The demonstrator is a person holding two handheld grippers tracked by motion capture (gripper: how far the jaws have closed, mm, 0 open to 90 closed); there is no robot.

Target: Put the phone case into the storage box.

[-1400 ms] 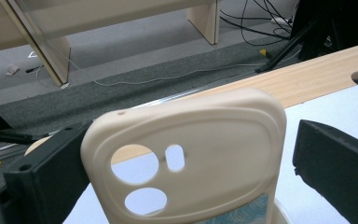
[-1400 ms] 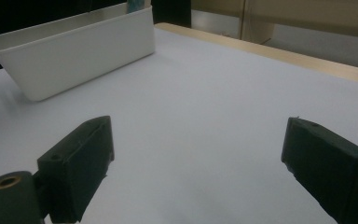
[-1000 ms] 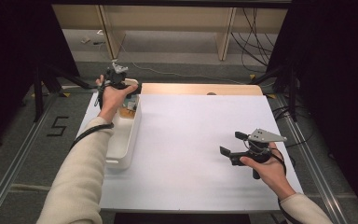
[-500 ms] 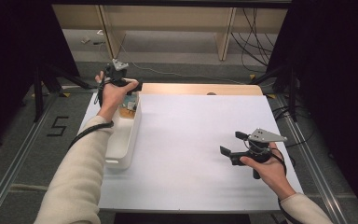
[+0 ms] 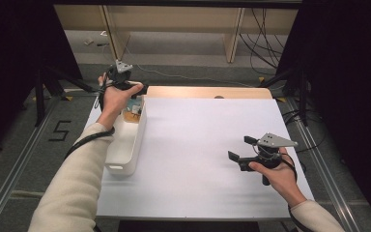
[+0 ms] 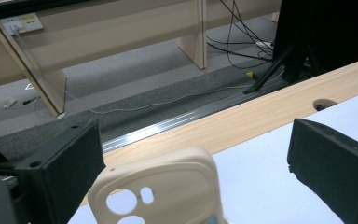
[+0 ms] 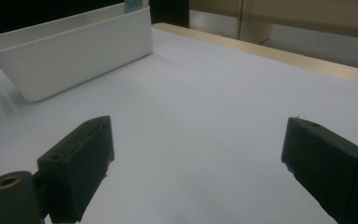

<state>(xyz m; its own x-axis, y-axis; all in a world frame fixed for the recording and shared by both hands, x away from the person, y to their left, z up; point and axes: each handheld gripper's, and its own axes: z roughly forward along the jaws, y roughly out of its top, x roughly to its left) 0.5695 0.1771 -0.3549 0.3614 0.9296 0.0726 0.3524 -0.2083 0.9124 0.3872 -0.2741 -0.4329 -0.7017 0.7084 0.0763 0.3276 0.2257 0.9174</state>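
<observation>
Table and its surroundings
A white table (image 5: pixel 198 159) with a wooden far edge strip (image 5: pixel 207 92); beyond it grey floor (image 5: pixel 183 48), cables (image 5: pixel 258 29), wooden legs (image 5: pixel 234 31).

Lab: black curtains (image 5: pixel 9 58), aluminium rails (image 5: pixel 335 179), floor cables (image 5: pixel 261 29).

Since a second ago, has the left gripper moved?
Yes. The left gripper has shifted slightly away from the person, toward the far end of the white bin, judged against the table's wooden edge in the high view.
</observation>
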